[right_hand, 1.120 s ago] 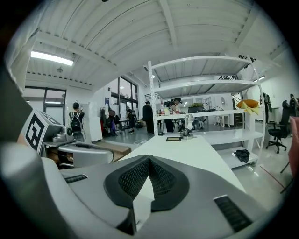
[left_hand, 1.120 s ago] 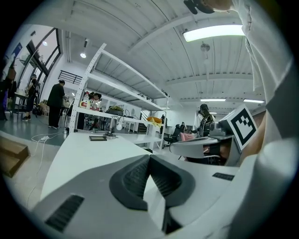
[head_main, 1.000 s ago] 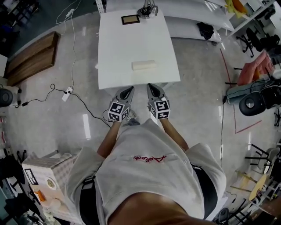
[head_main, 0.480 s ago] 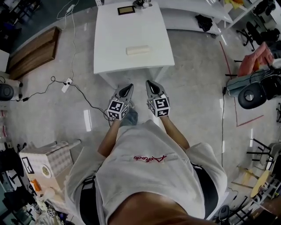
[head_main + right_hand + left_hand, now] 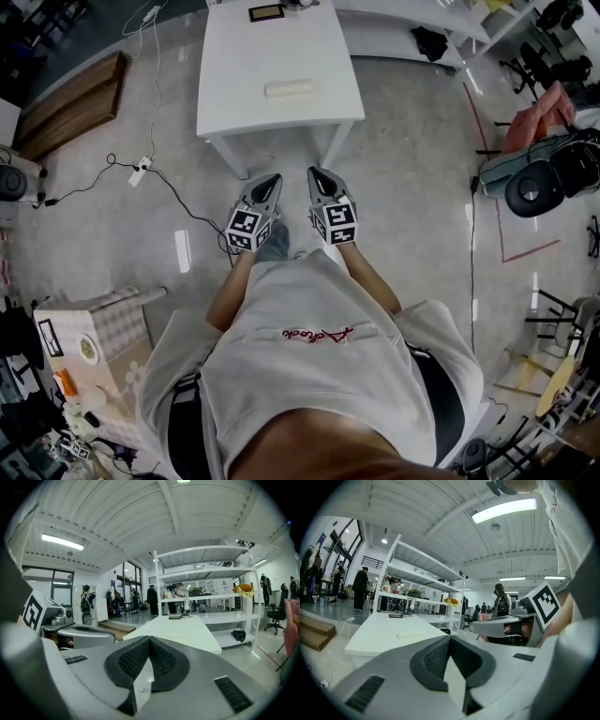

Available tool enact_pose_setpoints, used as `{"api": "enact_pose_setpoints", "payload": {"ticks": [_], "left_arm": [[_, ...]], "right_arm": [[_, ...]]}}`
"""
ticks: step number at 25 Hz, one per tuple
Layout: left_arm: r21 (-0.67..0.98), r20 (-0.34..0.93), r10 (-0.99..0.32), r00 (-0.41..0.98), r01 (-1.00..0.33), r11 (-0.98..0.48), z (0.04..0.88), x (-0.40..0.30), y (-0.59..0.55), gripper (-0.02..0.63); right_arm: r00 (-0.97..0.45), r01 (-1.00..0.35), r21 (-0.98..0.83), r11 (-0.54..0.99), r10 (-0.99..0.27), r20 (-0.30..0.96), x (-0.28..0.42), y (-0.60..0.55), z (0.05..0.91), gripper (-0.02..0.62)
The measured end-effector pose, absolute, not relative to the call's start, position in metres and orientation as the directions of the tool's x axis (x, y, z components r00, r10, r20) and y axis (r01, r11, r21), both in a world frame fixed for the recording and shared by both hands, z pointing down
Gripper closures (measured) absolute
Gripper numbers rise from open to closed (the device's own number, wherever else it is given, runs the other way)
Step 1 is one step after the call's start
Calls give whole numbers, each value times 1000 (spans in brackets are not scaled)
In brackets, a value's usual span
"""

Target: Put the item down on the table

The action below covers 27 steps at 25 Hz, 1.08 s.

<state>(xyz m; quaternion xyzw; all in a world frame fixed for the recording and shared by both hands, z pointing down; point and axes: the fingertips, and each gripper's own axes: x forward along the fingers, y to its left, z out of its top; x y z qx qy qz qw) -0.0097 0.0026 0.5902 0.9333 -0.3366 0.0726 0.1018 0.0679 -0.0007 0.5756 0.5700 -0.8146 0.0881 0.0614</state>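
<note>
Pale block (image 5: pixel 290 89) lying flat near centre of counter (image 5: pixel 234 56), left tool (image 5: pixel 270 182) and right tool (image 5: pixel 316 176) both closed tight, empty, held off counter's near edge

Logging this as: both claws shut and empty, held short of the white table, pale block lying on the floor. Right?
Not the floor: the head view shows the pale block lying on the white table. The rest stands: left claw and right claw are shut and empty, short of the table.
</note>
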Motion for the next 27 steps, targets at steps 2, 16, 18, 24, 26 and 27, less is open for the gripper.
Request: {"api": "enact_pose_setpoints", "payload": {"ticks": [2,16,18,24,26,27], "left_arm": [[139,201,-615,762,-644,-752,590,-10,8,587],[129,171,-624,763,-645,-753,580,-15,27,588],[125,173,-622,764,-643,-755,581,-14,29,587],[128,168,-625,762,-646,-753,583,-19,37,587],[129,169,-626,761,-647,-752,584,-21,38,588],[130,169,-627,761,-648,-751,585,-22,39,588]], "right_arm": [[-341,-940,-67,335,-919,199,67,4,575,595],[-341,-940,-43,339,-922,183,59,23,572,595],[-337,-941,-44,335,-924,183,61,24,573,594],[-331,-944,-58,326,-924,191,57,33,576,594],[-330,-944,-65,323,-925,190,56,34,575,594],[-330,-944,-68,322,-925,190,56,34,574,594]]}}
